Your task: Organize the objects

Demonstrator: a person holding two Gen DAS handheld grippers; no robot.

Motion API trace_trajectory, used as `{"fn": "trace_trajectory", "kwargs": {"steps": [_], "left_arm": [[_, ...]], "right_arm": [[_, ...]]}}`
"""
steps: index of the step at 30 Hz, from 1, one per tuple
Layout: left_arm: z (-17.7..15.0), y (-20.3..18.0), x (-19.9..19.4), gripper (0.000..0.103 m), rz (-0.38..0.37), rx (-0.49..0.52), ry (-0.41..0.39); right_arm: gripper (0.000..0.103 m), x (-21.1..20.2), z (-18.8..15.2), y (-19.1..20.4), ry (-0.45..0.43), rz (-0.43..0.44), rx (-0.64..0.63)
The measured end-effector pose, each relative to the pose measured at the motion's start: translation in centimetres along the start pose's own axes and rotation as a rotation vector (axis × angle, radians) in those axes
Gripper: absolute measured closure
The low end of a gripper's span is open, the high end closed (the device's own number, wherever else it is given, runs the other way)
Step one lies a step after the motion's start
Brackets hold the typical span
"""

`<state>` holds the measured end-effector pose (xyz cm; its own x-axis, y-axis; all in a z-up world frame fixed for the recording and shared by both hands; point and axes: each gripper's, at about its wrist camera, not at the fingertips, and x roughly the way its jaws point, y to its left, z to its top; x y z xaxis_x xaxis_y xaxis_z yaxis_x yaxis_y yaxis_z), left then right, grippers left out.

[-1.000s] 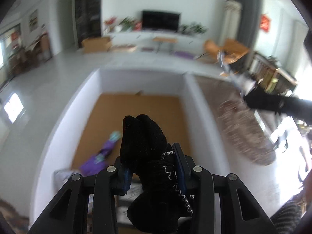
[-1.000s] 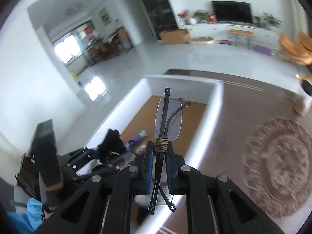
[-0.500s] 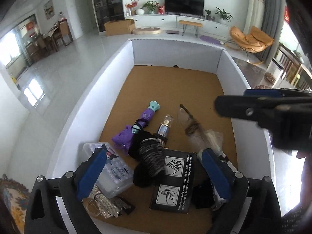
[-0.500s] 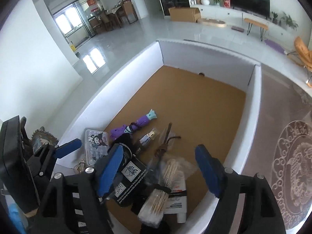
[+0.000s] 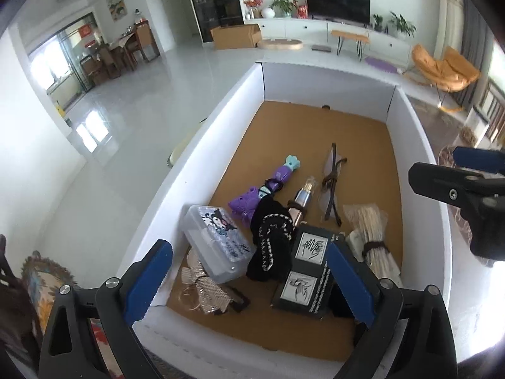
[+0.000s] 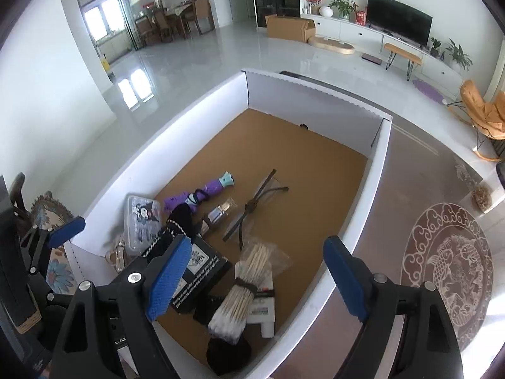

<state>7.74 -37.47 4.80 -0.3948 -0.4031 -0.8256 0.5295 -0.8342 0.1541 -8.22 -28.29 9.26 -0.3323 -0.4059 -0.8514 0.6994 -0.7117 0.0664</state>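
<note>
Your left gripper [image 5: 249, 281] hangs above the near end of the white box [image 5: 217, 117], its blue-padded fingers spread wide with nothing between them. From that wrist view, working left to right across the cardboard floor: the clear plastic case [image 5: 217, 243] with the cartoon sticker sits at about 9 o'clock, hard against the left wall, with a silvery mesh piece [image 5: 205, 284] and rings just below it. The purple toy [image 5: 265, 189] lies at 11 o'clock, its teal end pointing to the far wall. The black knit item [image 5: 271, 240] rests in the middle, draped against the black printed box [image 5: 306, 265]. A small metallic tube [image 5: 303, 195] lies at 12 o'clock, the folded glasses [image 5: 331, 183] at 1 o'clock, and the bundle of wooden sticks [image 5: 369, 233] at 3 o'clock.

Everything crowds the near half, likely because that is where you reach in most easily; the far half stays bare cardboard.

Your right gripper [image 6: 255, 274] is also spread wide and holds nothing, poised above the box's near right corner, tilted down over the stick bundle. In the left view it shows at 3 o'clock, level with the right wall's rim. Both tools are angled steeply downward, clear of the contents.
</note>
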Motion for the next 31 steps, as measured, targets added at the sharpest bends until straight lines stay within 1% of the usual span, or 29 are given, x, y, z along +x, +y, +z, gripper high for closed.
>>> {"fn": "trace_trajectory", "kwargs": {"steps": [2, 4, 8, 10, 12, 16, 20, 24, 27, 31], "left_arm": [[0.0, 0.1, -0.3, 0.004, 0.022, -0.001, 0.013], [0.2, 0.3, -0.3, 0.004, 0.022, -0.009, 0.022], [0.5, 1.3, -1.3, 0.004, -0.001, -0.07, -0.013], [0.5, 1.7, -1.6, 0.004, -0.019, -0.089, -0.02], [0.6, 1.9, -1.9, 0.004, -0.021, -0.104, -0.034], [0.5, 1.8, -2.2, 0.004, -0.003, -0.111, -0.053], [0.5, 1.8, -1.8, 0.004, -0.013, -0.127, -0.041], [0.4, 1.8, -1.4, 0.004, 0.01, -0.13, -0.042], [0.0, 1.8, -1.7, 0.004, 0.033, -0.135, -0.076], [0.1, 1.8, -2.2, 0.004, 0.015, -0.13, -0.095]], "right_arm": [[0.017, -0.4, -0.2, 0.0, -0.001, -0.005, 0.004], [0.017, -0.6, -0.3, -0.1, -0.004, -0.008, 0.009], [0.016, -0.9, -0.3, -0.3, -0.008, 0.001, 0.023], [0.016, -1.1, -0.3, -0.4, -0.012, 0.007, 0.031], [0.016, -1.2, -0.3, -0.5, -0.016, 0.006, 0.032], [0.016, -1.3, -0.3, -0.4, -0.018, 0.011, 0.034], [0.016, -1.3, -0.4, -0.1, -0.018, 0.014, 0.026], [0.016, -1.1, -0.5, -0.1, -0.012, 0.022, 0.023], [0.016, -1.1, -0.5, 0.0, -0.013, 0.024, 0.023], [0.016, -1.2, -0.4, 0.1, -0.018, 0.027, 0.018]]}}
